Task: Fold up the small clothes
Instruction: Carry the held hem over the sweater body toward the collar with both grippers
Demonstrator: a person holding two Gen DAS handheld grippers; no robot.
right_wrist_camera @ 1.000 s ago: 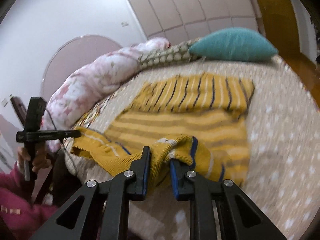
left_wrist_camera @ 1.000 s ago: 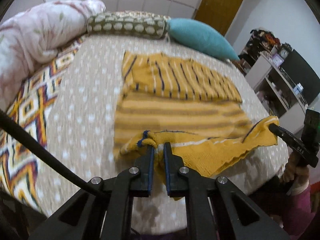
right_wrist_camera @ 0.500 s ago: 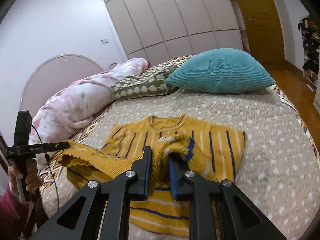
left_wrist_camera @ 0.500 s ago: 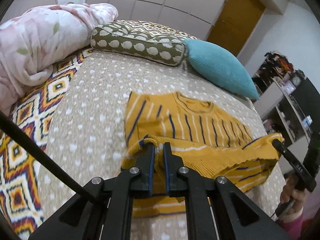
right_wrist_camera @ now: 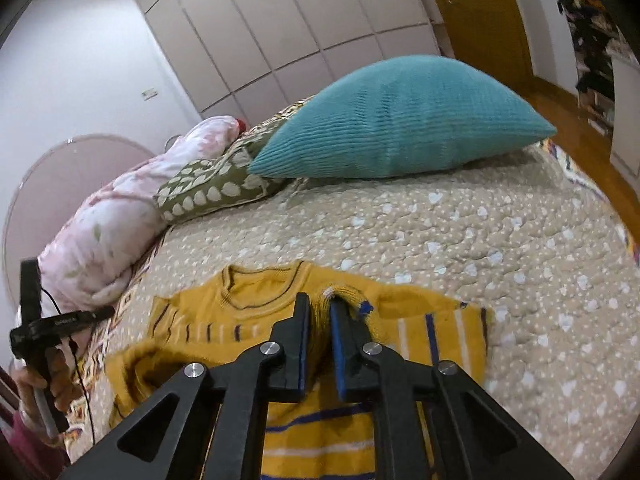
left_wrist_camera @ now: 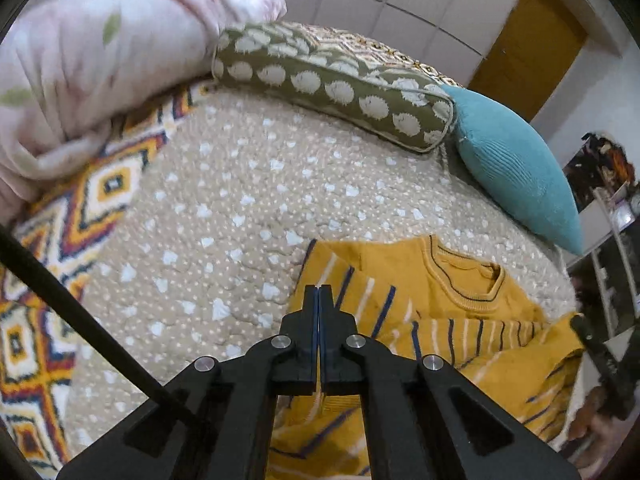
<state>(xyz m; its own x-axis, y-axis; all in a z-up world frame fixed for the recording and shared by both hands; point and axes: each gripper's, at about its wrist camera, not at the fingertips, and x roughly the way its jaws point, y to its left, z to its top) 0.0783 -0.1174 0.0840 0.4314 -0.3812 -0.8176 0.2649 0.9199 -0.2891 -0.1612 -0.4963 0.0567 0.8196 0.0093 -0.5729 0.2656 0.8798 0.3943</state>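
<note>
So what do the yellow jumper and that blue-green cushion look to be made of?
The yellow jumper looks like knitted wool or acrylic: ribbed neckline, matte fuzzy surface. The cushion seems a ribbed, corduroy-like or knitted fabric, with fine parallel ridges, matte.

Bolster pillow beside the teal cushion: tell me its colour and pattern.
The bolster pillow is olive green with rows of cream blobs, clearest in the left wrist view.

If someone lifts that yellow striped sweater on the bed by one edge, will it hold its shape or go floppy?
Probably floppy: the sweater bunches into soft folds where the right claw pinches it. The knit looks thick, so it should grip well instead of slipping. It sags across the bed in loose waves, so it likely drapes and needs smoothing afterward.
</note>
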